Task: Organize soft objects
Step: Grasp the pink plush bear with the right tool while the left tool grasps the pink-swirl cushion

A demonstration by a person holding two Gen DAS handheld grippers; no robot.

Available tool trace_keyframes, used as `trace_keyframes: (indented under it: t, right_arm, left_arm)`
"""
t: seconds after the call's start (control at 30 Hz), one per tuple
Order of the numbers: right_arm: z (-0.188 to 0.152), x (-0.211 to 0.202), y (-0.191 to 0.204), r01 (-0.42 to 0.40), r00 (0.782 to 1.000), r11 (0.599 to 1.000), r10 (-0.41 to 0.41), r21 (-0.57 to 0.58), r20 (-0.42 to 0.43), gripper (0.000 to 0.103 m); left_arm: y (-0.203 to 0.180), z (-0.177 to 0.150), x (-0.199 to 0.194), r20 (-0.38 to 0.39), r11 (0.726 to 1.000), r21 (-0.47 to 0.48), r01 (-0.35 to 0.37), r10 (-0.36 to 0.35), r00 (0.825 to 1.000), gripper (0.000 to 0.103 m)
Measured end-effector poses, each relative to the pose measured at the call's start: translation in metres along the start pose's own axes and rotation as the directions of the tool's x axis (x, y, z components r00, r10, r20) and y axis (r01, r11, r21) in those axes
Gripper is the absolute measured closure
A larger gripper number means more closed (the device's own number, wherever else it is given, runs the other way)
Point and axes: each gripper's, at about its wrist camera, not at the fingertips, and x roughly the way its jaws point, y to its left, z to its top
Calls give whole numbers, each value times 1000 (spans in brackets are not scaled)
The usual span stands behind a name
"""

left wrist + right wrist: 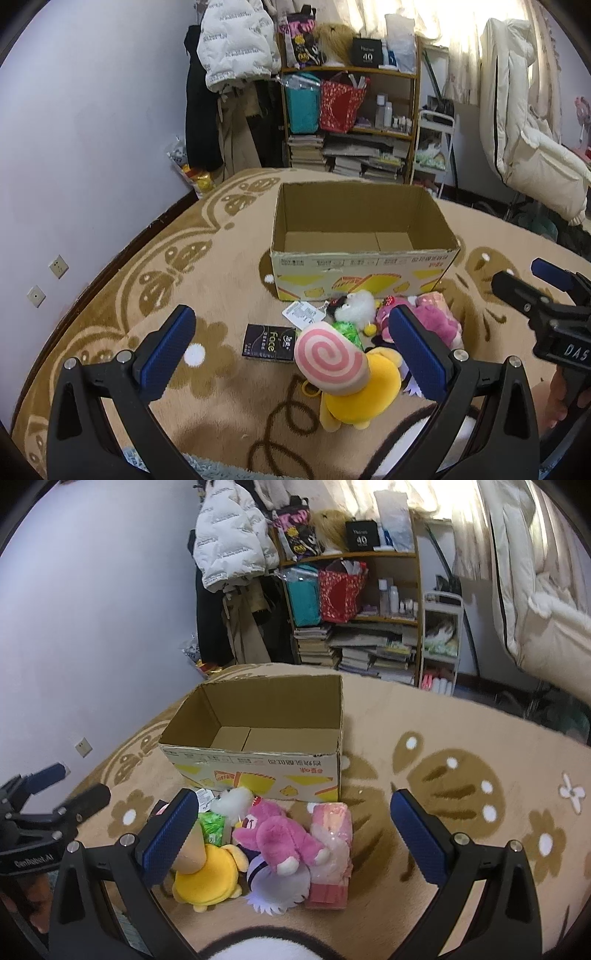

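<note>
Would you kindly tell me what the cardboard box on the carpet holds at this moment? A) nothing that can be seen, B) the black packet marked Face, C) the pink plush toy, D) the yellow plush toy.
A: both wrist views look into the cardboard box and show only its bare floor, while the yellow plush toy, the pink plush toy and the black packet all lie on the carpet in front of it.

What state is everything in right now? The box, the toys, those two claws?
Cardboard box: open, upright, nothing visible inside.
Yellow plush: lying on the rug, ungrasped.
Pink plush: atop the pile, ungrasped.
Left claw: open, holding nothing.
Right claw: open, holding nothing.
</note>
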Motion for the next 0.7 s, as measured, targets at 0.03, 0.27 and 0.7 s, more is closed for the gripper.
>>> trace_keyframes:
  t: [0.03, 0.27, 0.7]
  right_arm:
    - [1, 3, -2, -7, 1000, 1000, 7, 22, -15, 0]
    - [3, 20, -19, -62, 994, 990, 74, 130, -85, 0]
    - [5, 80, -31, -139, 962, 970, 180, 197, -206, 6]
  left_arm:
    - [0, 1, 2, -14, 1000, 1, 4, -4, 1000, 0]
    - [2, 3, 34, -159, 992, -50, 112, -118, 980, 0]
    - [-33, -6, 91, -323, 992, -12, 126, -124, 938, 0]
